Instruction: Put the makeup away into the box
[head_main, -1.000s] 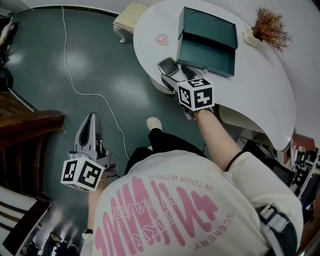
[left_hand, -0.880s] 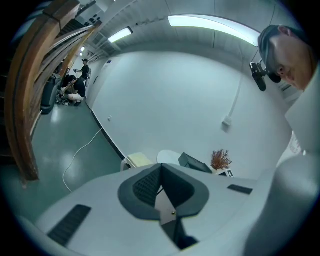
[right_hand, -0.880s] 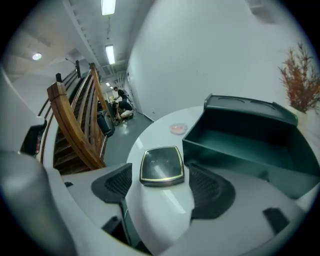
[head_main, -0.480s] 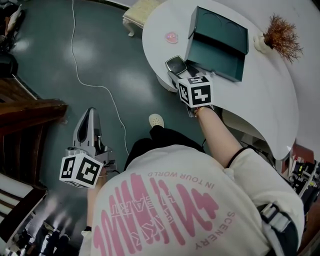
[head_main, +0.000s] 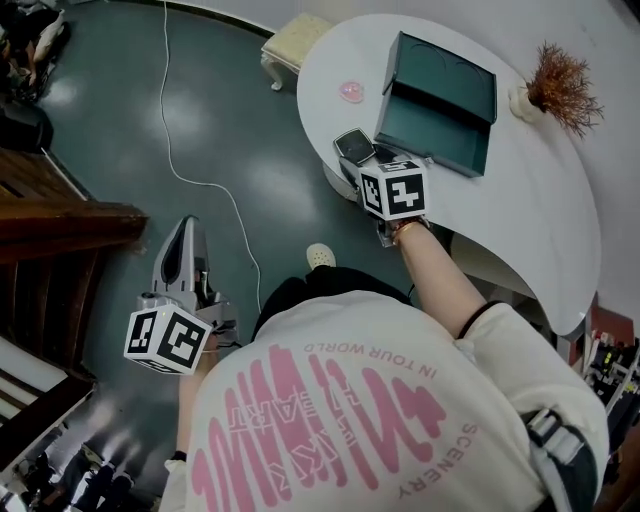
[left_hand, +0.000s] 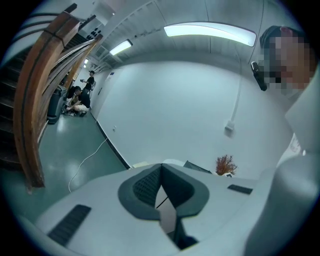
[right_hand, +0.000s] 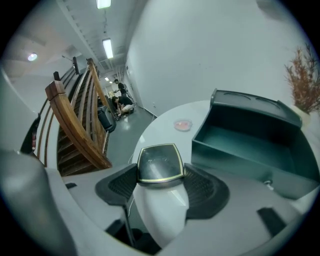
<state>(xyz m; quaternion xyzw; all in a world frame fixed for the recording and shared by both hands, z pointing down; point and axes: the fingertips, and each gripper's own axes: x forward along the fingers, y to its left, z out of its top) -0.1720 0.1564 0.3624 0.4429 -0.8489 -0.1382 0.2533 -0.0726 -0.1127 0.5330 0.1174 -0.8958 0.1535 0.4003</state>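
Since the earlier frame my right gripper (right_hand: 161, 175) has been closing its jaws on the compact (right_hand: 159, 161), while compact and box have kept their places on the table (head_main: 520, 220). Nearest me, the left gripper (left_hand: 161, 172) hangs over the floor, well clear of the table, jaws together on nothing. The right one points down at the table's near-left edge, where the compact lies flat between its pads, which look to be pressing both its sides. The compact is roughly square, so no axis matters. The box (right_hand: 240, 162) sits just beyond it and to the right, open, lid raised at the far side. I judge a lift, then a short carry forward-right over the near wall. Farther along the left edge lies a small pink piece (head_main: 351, 92)
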